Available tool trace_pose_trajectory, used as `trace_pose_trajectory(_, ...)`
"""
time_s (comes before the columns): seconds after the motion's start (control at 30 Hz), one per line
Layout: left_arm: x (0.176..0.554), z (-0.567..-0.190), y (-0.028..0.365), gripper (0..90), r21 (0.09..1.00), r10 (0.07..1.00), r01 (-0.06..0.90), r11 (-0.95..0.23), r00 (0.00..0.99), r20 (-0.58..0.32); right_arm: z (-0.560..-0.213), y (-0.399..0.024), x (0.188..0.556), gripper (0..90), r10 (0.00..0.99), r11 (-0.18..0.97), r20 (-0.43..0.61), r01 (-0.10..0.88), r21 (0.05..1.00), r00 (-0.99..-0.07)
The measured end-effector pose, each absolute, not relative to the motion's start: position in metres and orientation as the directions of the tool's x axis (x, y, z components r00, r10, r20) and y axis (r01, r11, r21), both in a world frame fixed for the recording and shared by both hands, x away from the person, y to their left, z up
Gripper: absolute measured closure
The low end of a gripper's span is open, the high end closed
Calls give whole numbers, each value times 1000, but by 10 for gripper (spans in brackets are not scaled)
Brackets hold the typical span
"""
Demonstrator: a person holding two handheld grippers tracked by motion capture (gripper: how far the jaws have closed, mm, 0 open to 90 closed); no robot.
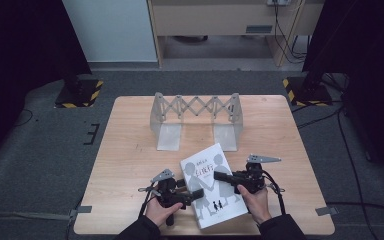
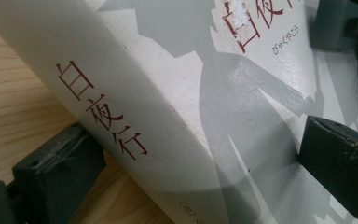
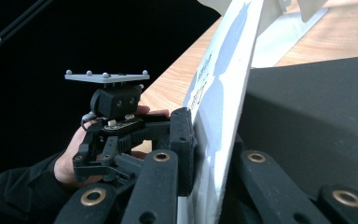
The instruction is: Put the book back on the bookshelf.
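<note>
White book [image 1: 211, 185] seemingly clamped by both grippers, back cover hidden.

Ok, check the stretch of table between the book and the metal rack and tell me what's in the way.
Nothing visible is. The book sits at the near edge, gripped by the left hand-held gripper and right hand-held gripper. The table between it and the rack at the far side is bare wood.

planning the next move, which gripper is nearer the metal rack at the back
Right. The right gripper sits on the book almost below the rack; the left gripper holds the book's near-left edge, farther back toward the person.
</note>
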State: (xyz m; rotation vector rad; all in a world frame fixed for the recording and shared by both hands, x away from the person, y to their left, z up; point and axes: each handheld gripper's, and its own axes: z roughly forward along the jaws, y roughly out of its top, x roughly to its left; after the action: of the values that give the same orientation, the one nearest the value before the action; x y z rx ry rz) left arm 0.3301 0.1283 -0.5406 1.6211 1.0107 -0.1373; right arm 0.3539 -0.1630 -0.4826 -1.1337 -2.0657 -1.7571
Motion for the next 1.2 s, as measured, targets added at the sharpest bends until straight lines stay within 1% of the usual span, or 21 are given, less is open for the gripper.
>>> trace_pose_trajectory(0.1,332,-545,127,0,729,529,683,42,604,-596,-486,-164,358,808,434,-5,620,686,728,-654)
trace_pose_trajectory(0.23,332,-547,125,0,712,530,701,45,587,-611,-488,-164,360,790,453,8,613,691,723,-647)
trace_pose_trajectory(0.27,332,-548,125,0,707,531,706,46,582,-616,-490,-164,361,766,472,28,597,688,725,-648)
trace_pose_trajectory(0.33,333,-550,124,0,688,531,725,42,567,-629,-490,-164,361,758,478,34,593,689,724,-648)
trace_pose_trajectory(0.37,333,-549,123,0,690,536,723,36,568,-624,-491,-164,362,737,496,52,577,686,726,-649)
trace_pose_trajectory(0.5,333,-549,123,0,690,541,723,39,565,-622,-492,-164,362,713,503,62,563,678,733,-656)
trace_pose_trajectory(0.53,333,-549,123,1,690,544,723,39,564,-622,-492,-162,361,671,521,90,528,659,746,-670)
trace_pose_trajectory(0.63,333,-549,122,2,690,544,722,42,563,-622,-490,-161,360,631,540,117,489,637,762,-685)
trace_pose_trajectory(0.67,333,-549,122,2,690,545,723,43,562,-622,-490,-161,360,631,540,117,489,637,762,-685)
trace_pose_trajectory(0.7,332,-549,122,3,689,548,724,45,559,-622,-489,-160,359,582,571,142,442,613,777,-692)
trace_pose_trajectory(0.77,332,-549,122,5,689,549,724,44,558,-622,-489,-160,360,573,572,145,439,613,777,-692)
trace_pose_trajectory(0.8,332,-549,121,7,689,553,723,43,557,-620,-489,-160,359,526,593,159,414,604,781,-690)
trace_pose_trajectory(0.83,332,-549,121,8,689,553,723,43,557,-620,-489,-160,359,526,593,159,414,604,781,-690)
trace_pose_trajectory(0.87,332,-549,121,11,690,557,722,41,557,-616,-488,-161,359,484,615,175,378,587,790,-692)
trace_pose_trajectory(0.93,332,-549,121,14,691,558,722,40,557,-615,-487,-161,359,467,629,183,359,580,794,-690)
trace_pose_trajectory(0.97,332,-548,120,21,691,562,722,38,556,-612,-486,-162,358,436,652,219,313,567,794,-690)
trace_pose_trajectory(1.0,332,-548,120,22,691,562,722,38,556,-612,-486,-162,358,436,652,219,313,567,794,-690)
trace_pose_trajectory(1.03,332,-548,120,26,693,566,720,33,558,-607,-487,-163,358,414,663,230,300,568,790,-686)
trace_pose_trajectory(1.2,331,-547,119,34,697,581,716,17,561,-590,-490,-163,358,393,674,244,292,578,779,-679)
